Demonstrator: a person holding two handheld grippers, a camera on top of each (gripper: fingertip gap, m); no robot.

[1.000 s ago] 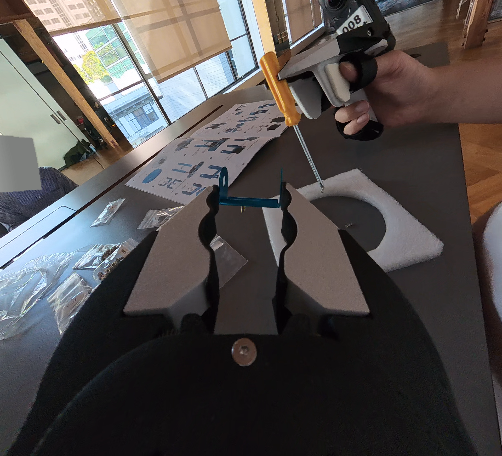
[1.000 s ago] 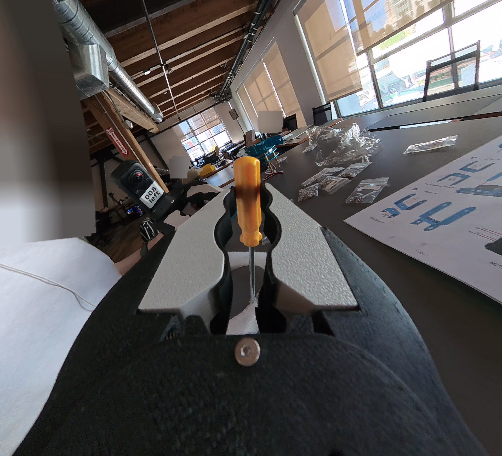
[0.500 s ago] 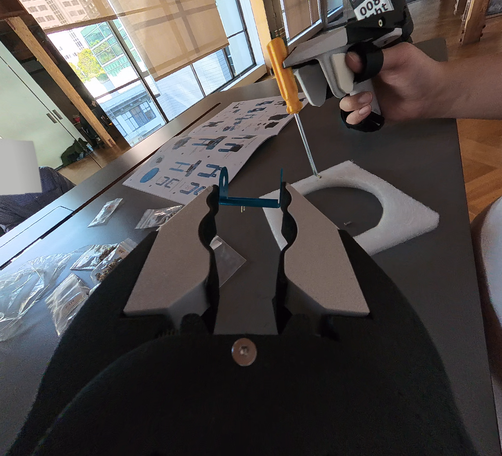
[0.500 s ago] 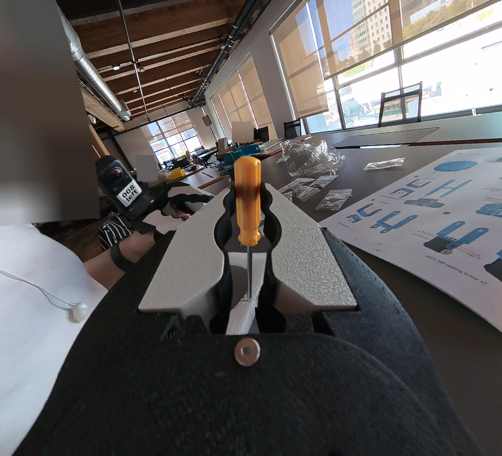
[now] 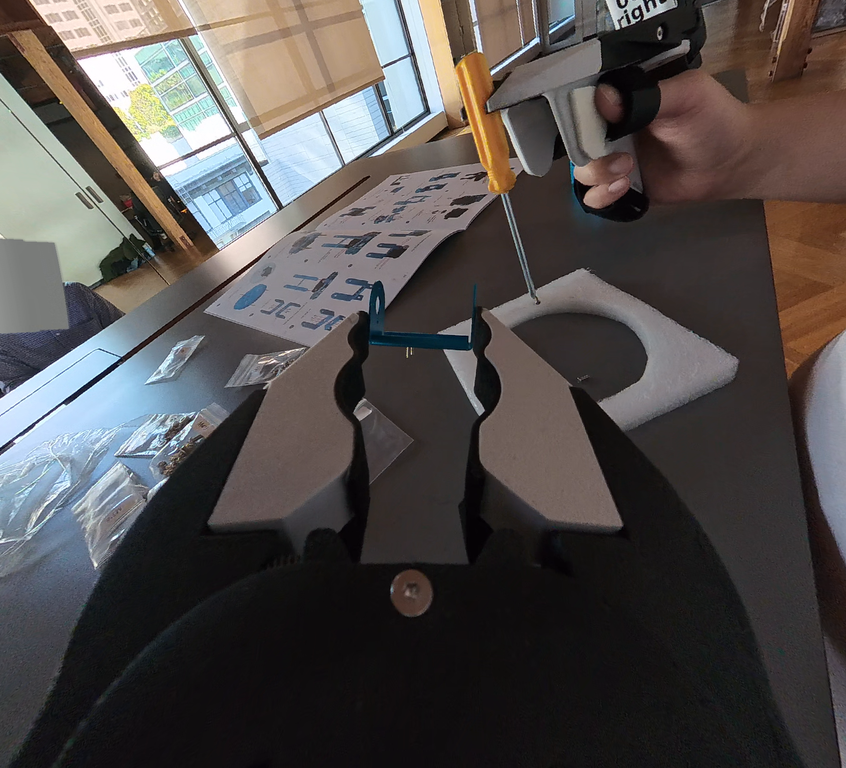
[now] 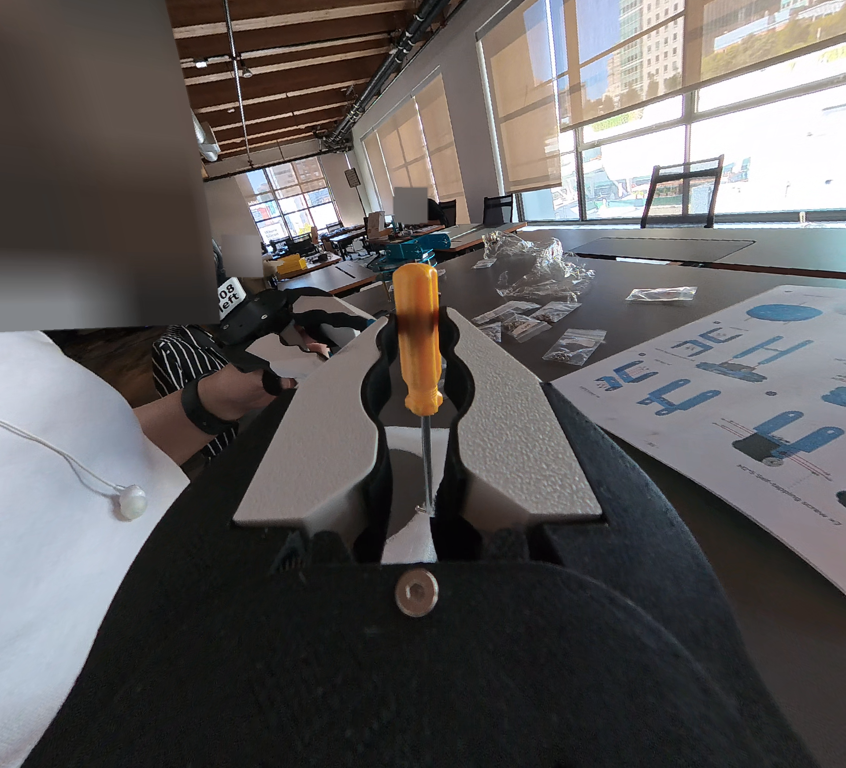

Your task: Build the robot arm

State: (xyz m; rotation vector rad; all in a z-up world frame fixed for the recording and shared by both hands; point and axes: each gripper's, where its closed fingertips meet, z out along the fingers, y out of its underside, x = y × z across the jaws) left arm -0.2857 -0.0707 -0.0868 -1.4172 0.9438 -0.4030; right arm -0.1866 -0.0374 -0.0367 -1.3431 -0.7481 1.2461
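Note:
My left gripper is shut on a small blue U-shaped metal bracket and holds it level above the dark table. My right gripper is shut on the orange handle of a screwdriver. In the left wrist view the screwdriver is tilted, and its tip with a tiny screw on it sits at the inner rim of a white foam pad with a round hole. Another small screw lies inside the hole.
An open instruction sheet with blue drawings lies beyond the bracket. Several small clear bags of hardware lie at the left. A white-sleeved arm is at the left of the right wrist view. The table's right edge meets the wooden floor. My right fingertips sit around 12 centimetres from my left ones.
My right gripper and the screwdriver have risen and drawn back, the tip moving along the foam rim. My left gripper with the bracket has stayed nearly still.

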